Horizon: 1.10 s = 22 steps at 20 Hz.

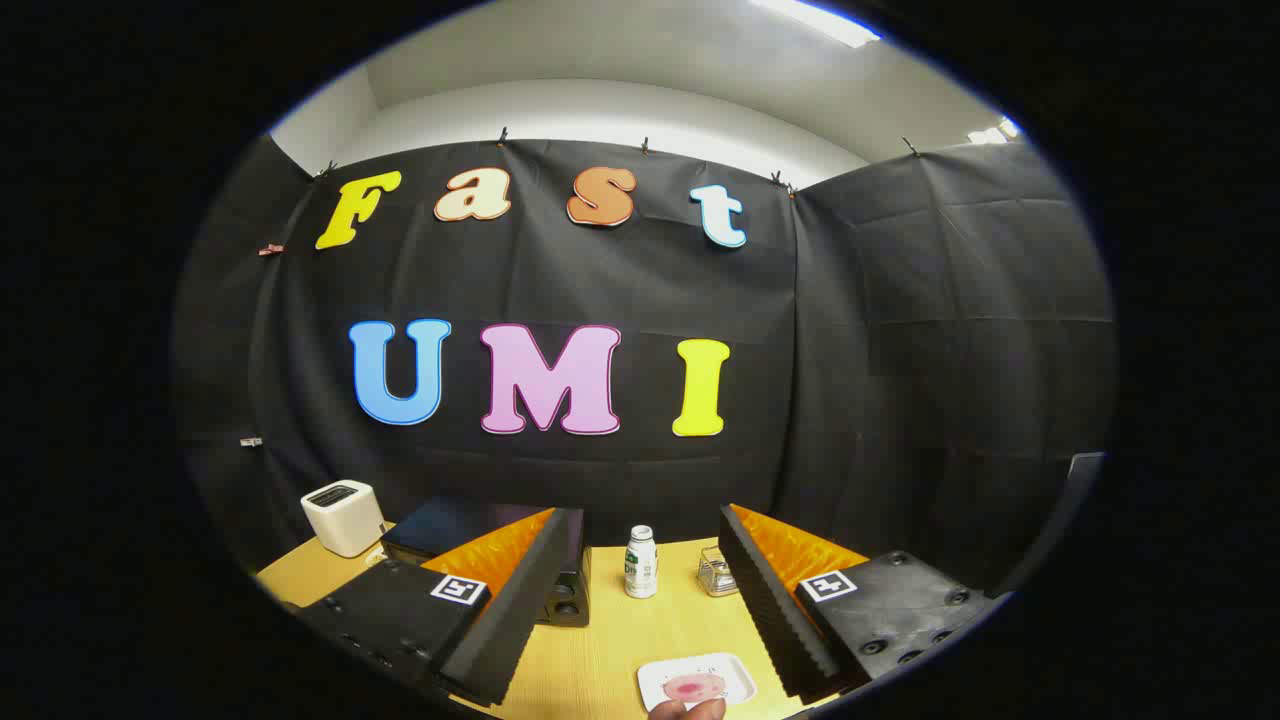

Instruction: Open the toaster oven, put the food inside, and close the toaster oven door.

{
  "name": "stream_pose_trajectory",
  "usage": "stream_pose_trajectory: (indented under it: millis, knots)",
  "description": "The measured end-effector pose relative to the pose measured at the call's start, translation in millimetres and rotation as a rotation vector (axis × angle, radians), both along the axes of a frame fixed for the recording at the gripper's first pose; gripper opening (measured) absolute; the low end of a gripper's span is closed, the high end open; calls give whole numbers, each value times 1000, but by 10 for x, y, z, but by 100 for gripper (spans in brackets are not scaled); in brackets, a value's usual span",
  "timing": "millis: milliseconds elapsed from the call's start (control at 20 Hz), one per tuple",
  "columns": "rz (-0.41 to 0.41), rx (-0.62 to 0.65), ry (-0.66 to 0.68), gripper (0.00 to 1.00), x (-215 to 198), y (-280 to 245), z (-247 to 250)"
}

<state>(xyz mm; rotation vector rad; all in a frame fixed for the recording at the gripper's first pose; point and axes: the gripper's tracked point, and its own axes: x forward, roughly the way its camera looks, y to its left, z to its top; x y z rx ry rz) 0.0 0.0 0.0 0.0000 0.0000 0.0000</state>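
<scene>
Fingertip (688, 709) touching white tray (740, 676) holding pink food (692, 688); gripper (640, 640) fingers spread, empty.

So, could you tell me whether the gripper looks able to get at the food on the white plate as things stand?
Probably yes: the gripper is open, and the food lies on the white plate between its fingers, though a fingertip rests at the plate's near edge.

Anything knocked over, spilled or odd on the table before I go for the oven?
Nothing stands out. The bottle stands upright beyond the open tool, the food lies flat on its white tray, and the toaster oven sits square.
</scene>
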Motion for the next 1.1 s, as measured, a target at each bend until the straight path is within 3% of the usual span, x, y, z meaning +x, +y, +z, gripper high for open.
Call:
stream_pose_trajectory:
  millis: [1100]
  knots:
    - [-5, -18, 20, 98, 53, 68, -101]
